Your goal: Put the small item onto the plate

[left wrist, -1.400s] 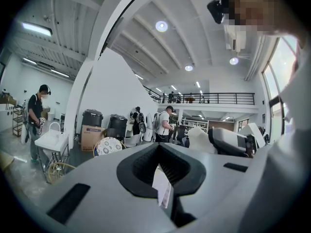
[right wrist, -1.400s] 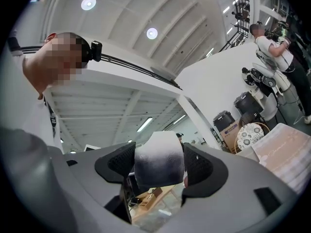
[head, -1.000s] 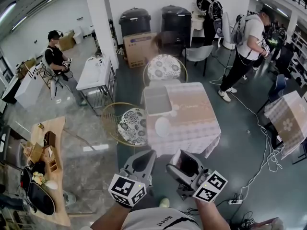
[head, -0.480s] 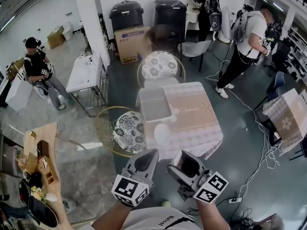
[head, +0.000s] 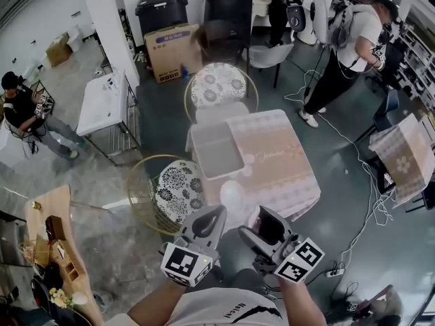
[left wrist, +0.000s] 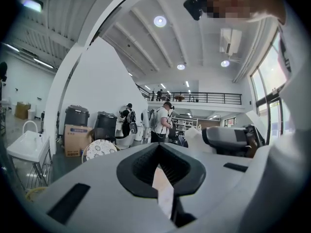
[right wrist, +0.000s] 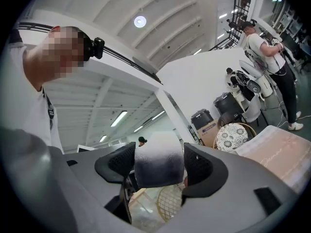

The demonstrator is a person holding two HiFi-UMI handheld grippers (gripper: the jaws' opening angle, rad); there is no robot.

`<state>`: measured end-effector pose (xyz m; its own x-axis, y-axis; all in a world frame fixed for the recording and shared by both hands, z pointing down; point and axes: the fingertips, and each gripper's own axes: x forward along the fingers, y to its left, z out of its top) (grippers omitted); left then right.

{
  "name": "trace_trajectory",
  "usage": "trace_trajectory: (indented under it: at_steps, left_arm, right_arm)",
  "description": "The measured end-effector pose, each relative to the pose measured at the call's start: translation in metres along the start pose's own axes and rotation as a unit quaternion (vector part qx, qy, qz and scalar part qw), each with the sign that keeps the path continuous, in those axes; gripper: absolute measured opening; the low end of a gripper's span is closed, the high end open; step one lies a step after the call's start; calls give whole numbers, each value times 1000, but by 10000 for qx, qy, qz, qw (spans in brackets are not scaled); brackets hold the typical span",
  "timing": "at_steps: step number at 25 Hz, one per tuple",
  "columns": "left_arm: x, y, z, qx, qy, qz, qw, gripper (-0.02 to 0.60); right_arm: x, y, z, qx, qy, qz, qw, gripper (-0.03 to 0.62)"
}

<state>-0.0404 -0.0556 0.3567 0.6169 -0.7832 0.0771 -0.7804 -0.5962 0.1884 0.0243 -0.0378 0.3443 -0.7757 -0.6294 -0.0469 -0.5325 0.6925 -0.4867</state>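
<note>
Well, the plate [head: 231, 193] sits just beside the grey tray [head: 216, 149]; my right claw [right wrist: 159, 171] pinches the small item [right wrist: 159, 154] between its jaws, my left claw [left wrist: 158, 165] is pressed together

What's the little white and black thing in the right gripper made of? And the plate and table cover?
The small item held in the right gripper looks smooth and matte, white fading to black: maybe ceramic or plastic, I can't tell. The plate looks like smooth white ceramic or plastic. The table cover looks like cloth: patterned and hanging over the edges.
</note>
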Motion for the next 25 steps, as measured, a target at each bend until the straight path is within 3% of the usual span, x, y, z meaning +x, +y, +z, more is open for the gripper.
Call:
trace_trajectory:
  at_steps: [8,18,25]
  left_arm:
    - [35,30,-35,-153,241,-257,9993,5]
    - [75,59,-81,-115,441,-227,9987,5]
    - [102,80,-125,-184,734,-121,9971,5]
  right_arm:
    - [22,-50,-34,128,361,-389,9985,316]
    - [46,-119,-84,-54,982,-627,9932,316]
    - [56,-171,-129,105,1374,-821,9871,316]
